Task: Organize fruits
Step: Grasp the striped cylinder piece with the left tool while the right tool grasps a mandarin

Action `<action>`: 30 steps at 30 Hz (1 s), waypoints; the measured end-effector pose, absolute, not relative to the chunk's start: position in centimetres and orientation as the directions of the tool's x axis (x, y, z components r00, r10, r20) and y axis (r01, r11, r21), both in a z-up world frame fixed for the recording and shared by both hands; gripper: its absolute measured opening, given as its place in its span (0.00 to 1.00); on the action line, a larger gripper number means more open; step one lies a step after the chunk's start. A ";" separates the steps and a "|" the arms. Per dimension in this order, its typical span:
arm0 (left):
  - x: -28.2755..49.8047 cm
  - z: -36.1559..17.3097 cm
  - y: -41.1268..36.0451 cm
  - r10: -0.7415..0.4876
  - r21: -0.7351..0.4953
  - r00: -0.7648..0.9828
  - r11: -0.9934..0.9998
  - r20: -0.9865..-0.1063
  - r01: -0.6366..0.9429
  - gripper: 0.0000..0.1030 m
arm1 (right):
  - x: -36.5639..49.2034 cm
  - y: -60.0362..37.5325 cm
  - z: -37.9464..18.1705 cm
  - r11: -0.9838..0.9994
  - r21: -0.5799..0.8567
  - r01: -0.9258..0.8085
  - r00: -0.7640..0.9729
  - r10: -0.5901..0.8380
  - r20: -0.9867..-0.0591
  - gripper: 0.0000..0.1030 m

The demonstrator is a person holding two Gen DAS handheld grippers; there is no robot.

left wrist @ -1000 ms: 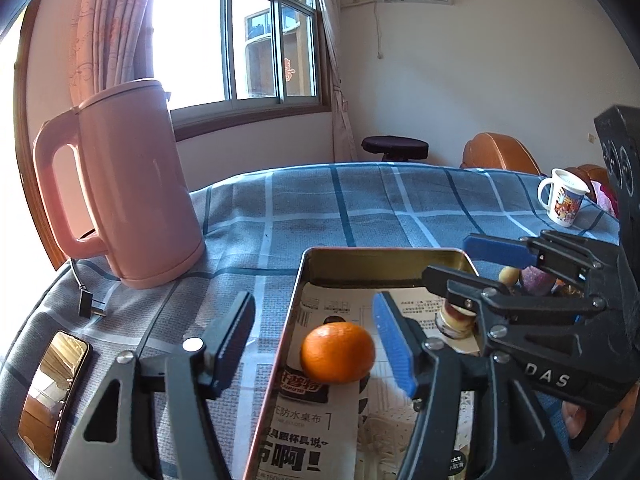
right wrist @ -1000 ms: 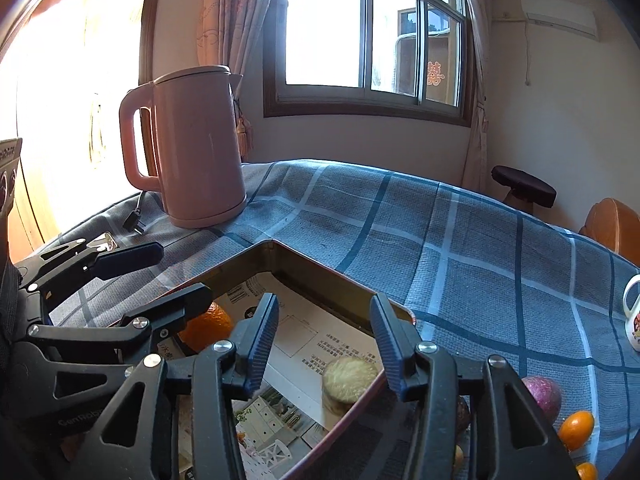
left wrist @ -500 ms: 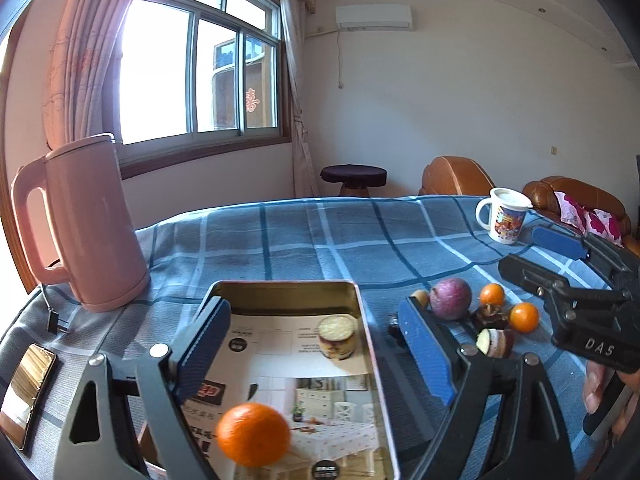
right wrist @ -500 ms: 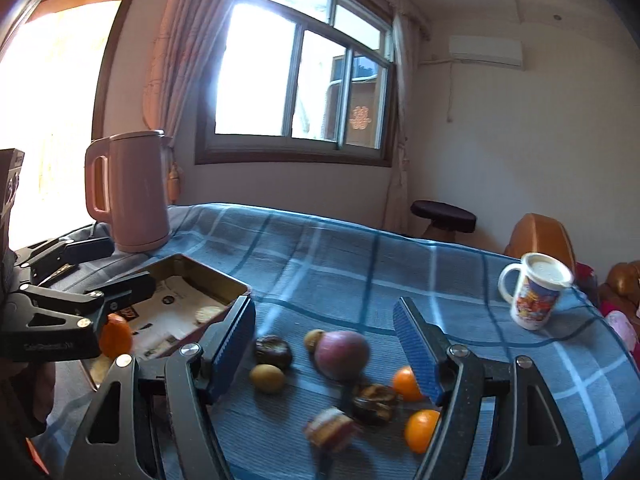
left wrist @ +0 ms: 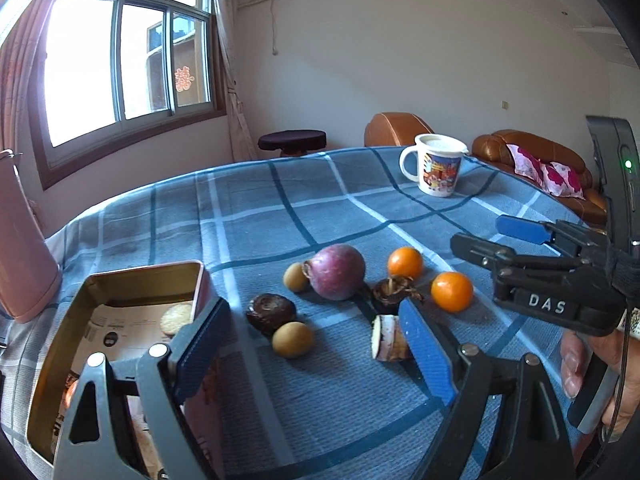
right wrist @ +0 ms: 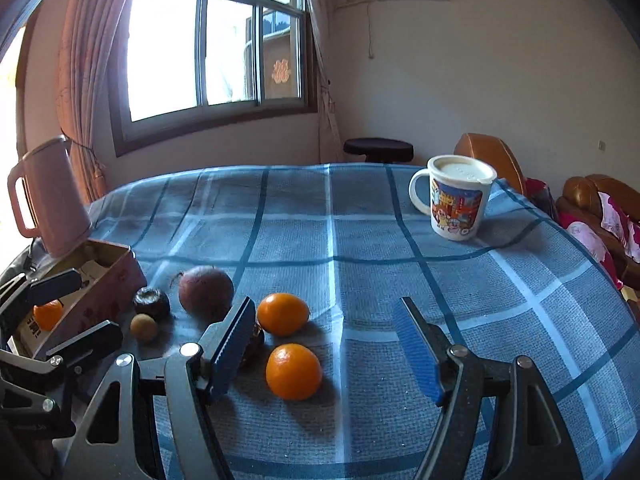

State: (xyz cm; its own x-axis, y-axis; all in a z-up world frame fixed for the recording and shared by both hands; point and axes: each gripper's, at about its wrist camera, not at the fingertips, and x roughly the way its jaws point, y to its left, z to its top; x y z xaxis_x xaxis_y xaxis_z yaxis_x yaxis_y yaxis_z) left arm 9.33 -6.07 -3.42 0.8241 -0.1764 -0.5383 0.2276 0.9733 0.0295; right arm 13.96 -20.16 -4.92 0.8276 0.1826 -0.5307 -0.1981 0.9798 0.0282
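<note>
Loose fruits lie on the blue checked cloth: a purple round fruit (left wrist: 338, 271) (right wrist: 205, 292), two oranges (left wrist: 405, 262) (left wrist: 452, 291), two small tan fruits (left wrist: 293, 339) (left wrist: 295, 277), a dark brown one (left wrist: 271, 312) and a cut piece (left wrist: 390, 339). At the left stands the metal tin (left wrist: 120, 280) (right wrist: 108, 284), with an orange (right wrist: 48, 314) and a round slice (left wrist: 176, 316) inside. My left gripper (left wrist: 312, 312) hangs open above the tan fruit, holding nothing. My right gripper (right wrist: 322, 312) is open and empty; the near orange (right wrist: 293, 371) lies just inside its left finger.
A pink kettle (right wrist: 48, 200) stands at the far left behind the tin. A lidded picture mug (right wrist: 458, 200) sits at the back right of the table. A hand (left wrist: 600, 360) holds the right gripper. A stool and a brown sofa stand beyond the table's far edge.
Both grippers have swung right, away from the tin and over the loose fruits. Both pairs of jaws stand wider than before. The orange and the slice stay in the tin.
</note>
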 end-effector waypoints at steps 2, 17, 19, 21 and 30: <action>9.8 -3.9 -7.0 -0.196 0.021 0.799 0.967 -0.568 0.252 0.85 | 14.6 -20.4 -5.4 0.974 0.054 -0.220 0.796 0.211 -0.567 0.71; 12.6 -6.7 -10.2 -0.287 -0.031 0.608 0.918 -0.740 0.396 0.52 | 16.5 -19.4 -7.5 0.947 0.094 -0.306 0.657 0.282 -0.699 0.48; 12.8 -6.8 -10.1 -0.310 -0.056 0.588 0.911 -0.748 0.409 0.33 | 16.6 -19.2 -7.6 0.945 0.090 -0.315 0.647 0.284 -0.707 0.48; 12.8 -6.8 -10.1 -0.316 -0.062 0.584 0.909 -0.748 0.412 0.31 | 16.8 -19.0 -8.0 0.938 0.092 -0.334 0.617 0.291 -0.732 0.44; 12.4 -6.2 -9.4 -0.327 -0.073 0.623 0.915 -0.711 0.396 0.31 | 16.6 -19.4 -7.9 0.930 0.124 -0.346 0.615 0.325 -0.719 0.36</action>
State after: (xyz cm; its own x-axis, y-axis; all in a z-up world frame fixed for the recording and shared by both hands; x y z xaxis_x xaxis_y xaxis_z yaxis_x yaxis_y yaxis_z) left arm 12.35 -9.43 -6.17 0.6229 -0.3266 -0.7108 0.3965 0.9151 -0.0730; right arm 16.60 -19.44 -7.87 0.6150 0.3248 -0.7185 -0.3462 0.9299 0.1241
